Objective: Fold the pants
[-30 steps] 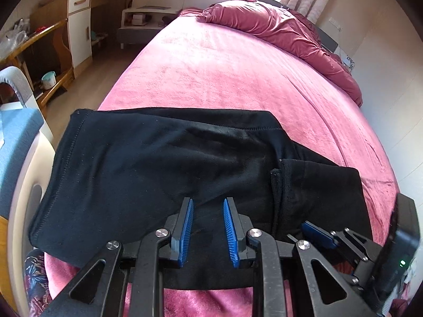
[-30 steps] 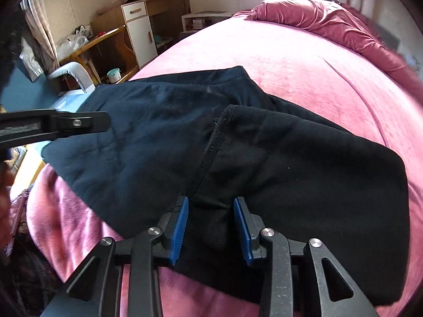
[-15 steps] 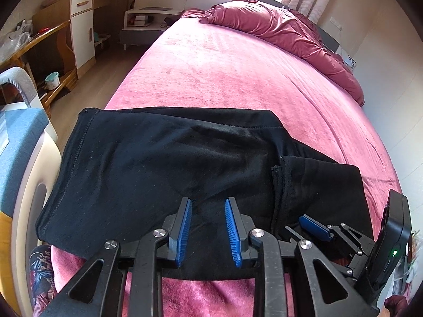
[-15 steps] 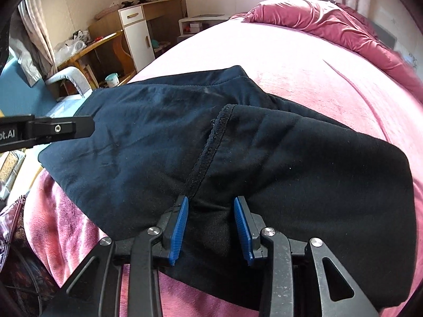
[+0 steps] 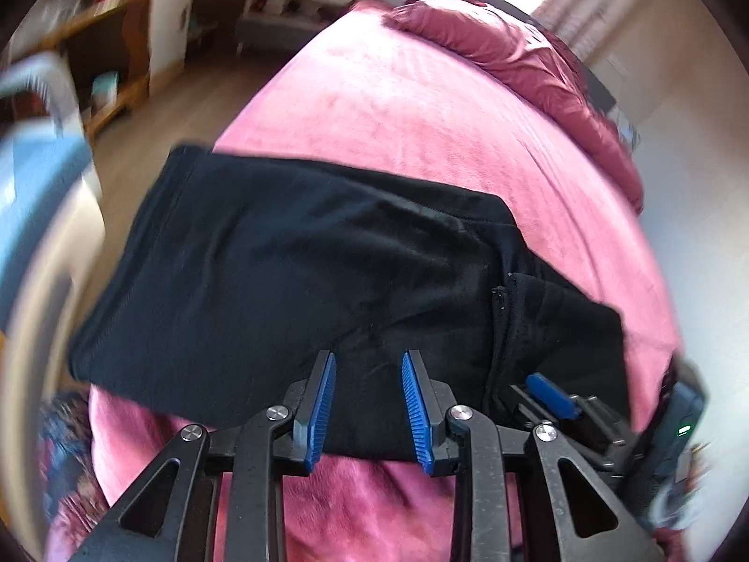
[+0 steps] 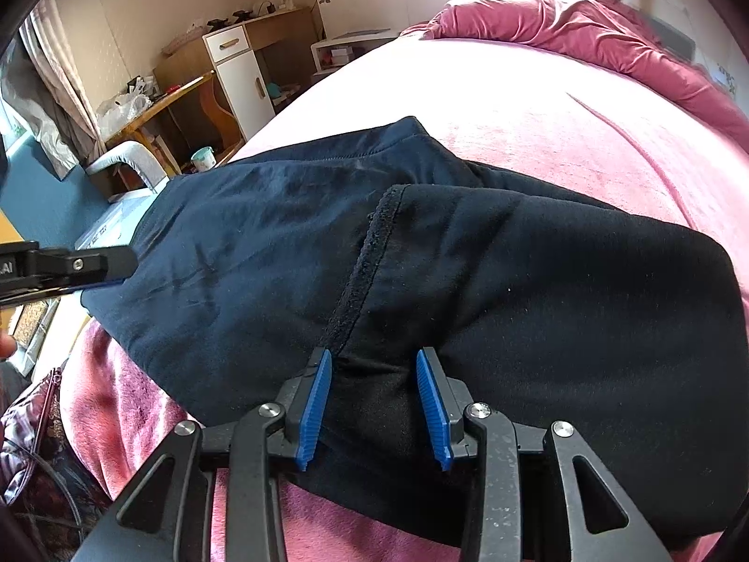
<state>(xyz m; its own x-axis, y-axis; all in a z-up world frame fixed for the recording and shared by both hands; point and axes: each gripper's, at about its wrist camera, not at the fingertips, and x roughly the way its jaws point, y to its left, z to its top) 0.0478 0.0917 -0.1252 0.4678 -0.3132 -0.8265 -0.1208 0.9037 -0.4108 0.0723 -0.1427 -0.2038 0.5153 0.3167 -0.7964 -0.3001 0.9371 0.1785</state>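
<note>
A wide bed [image 6: 585, 107] under a pink plush cover fills the room's middle, with a crumpled red quilt [image 6: 585, 28] bunched at the head, toward 1 o'clock. Off at 10 o'clock stand a wooden desk [image 6: 164, 103] and a white cabinet [image 6: 243, 79] with a drawer, and a pale mug [image 6: 203, 158] sits low beside them. Curtains hang at the far window; the left view is smeared by motion, so the furniture there is hard to read.

The black pants [image 6: 468, 281] lie folded across the near end of the bed, 1 layer lapped over another, a rough seam running from the middle down toward 6 o'clock. Their near edge hangs close to the mattress edge.

Both tools tilt steeply down at the cloth. The left gripper [image 5: 367, 403] has just been spreading its blue pads, which stand apart over the near hem with nothing pinched. The right gripper [image 6: 374, 403] also stands parted, its pads on either side of the seam's lower end and not pressing it. In the left view the right tool sits at 4 o'clock, just beside the left one.
</note>
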